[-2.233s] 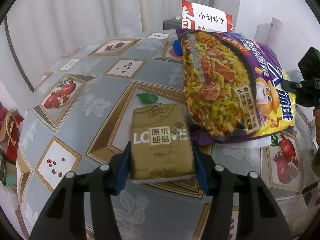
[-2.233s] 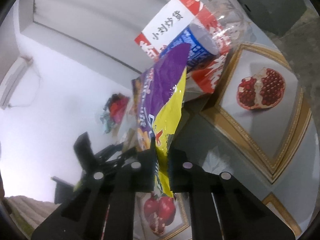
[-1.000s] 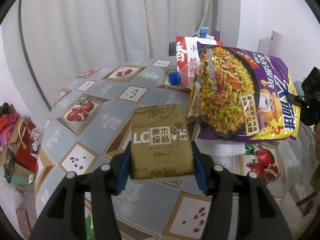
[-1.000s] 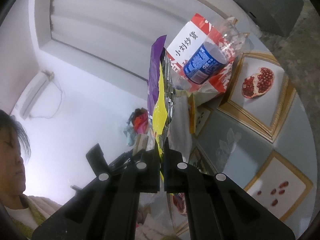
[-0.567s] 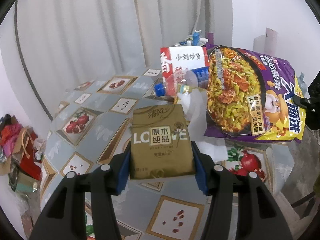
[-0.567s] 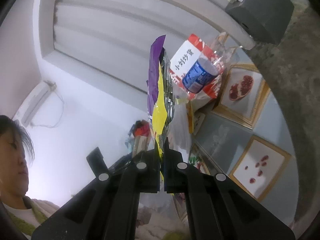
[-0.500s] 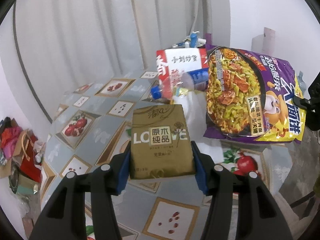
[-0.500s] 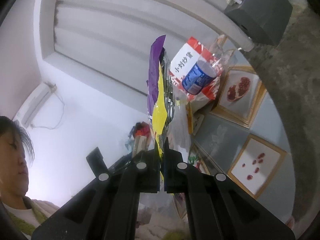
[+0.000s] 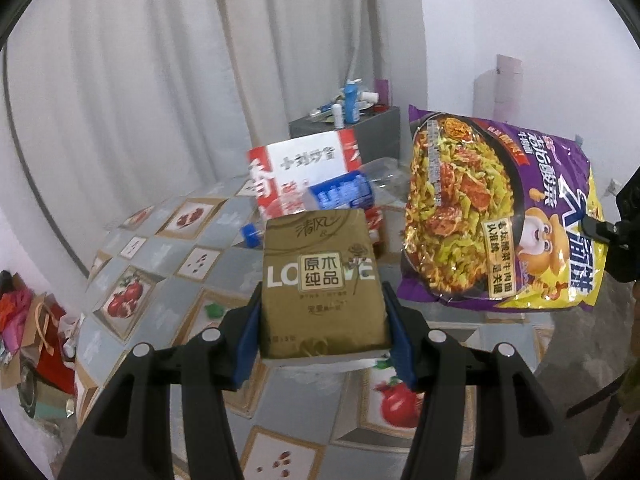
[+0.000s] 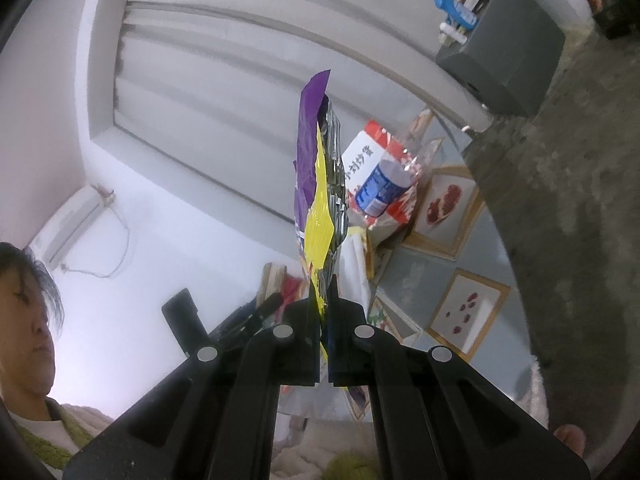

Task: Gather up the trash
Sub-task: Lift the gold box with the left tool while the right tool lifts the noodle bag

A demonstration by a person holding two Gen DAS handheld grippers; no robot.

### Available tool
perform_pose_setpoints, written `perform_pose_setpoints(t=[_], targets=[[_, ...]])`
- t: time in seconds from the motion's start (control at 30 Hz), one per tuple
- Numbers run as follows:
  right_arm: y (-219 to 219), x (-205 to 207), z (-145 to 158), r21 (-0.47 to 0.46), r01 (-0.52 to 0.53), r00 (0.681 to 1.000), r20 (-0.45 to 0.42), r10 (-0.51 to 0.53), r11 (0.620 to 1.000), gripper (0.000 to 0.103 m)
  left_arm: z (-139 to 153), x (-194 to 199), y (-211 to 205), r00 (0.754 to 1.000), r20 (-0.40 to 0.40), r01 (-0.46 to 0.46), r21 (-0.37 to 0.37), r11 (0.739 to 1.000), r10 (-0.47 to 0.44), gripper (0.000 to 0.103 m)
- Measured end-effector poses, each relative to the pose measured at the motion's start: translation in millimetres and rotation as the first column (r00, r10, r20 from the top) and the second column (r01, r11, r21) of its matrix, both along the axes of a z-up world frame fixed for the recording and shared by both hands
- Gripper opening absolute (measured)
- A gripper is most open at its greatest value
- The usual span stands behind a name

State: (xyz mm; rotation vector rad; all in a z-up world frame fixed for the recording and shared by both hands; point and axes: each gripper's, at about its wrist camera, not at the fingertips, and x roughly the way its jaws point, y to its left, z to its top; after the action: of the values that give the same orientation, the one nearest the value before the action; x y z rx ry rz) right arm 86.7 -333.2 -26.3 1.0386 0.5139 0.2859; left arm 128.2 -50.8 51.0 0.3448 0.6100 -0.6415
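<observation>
Both grippers have risen since the earlier frames, so the tabletop [image 9: 172,316] now lies farther below them. Left gripper [image 9: 324,322] is clenched on the gold tissue pack [image 9: 322,284], held up in the air over the tabletop's near edge. Behind it, a red-and-white bag [image 9: 296,168] and a plastic bottle [image 9: 340,194] rest near the far edge. Right gripper [image 10: 325,312] pinches the purple noodle bag [image 9: 496,216], lifted clear of the tabletop.

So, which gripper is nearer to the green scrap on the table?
Left. The left gripper holds the tissue pack just above the green scrap; the right gripper is out of frame beyond the noodle bag.
</observation>
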Motion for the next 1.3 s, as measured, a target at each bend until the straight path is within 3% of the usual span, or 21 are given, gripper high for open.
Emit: perform_pose_setpoints(t=[0.33,1.3], targets=[[-9,-13,2,-0.009,0.028,1.0,0.011,-0.028,1.0,0.001,11,-14,-28,0.998,0.043,0.043,0.022,0.999,-0.044,0.053],[-23,-41,-6,0.017,0.06,0.998,0.028,-0.061,0.998,0.001,20,-23,-52,0.994,0.072,0.083,0.056,0.995,-0.086,0.053]])
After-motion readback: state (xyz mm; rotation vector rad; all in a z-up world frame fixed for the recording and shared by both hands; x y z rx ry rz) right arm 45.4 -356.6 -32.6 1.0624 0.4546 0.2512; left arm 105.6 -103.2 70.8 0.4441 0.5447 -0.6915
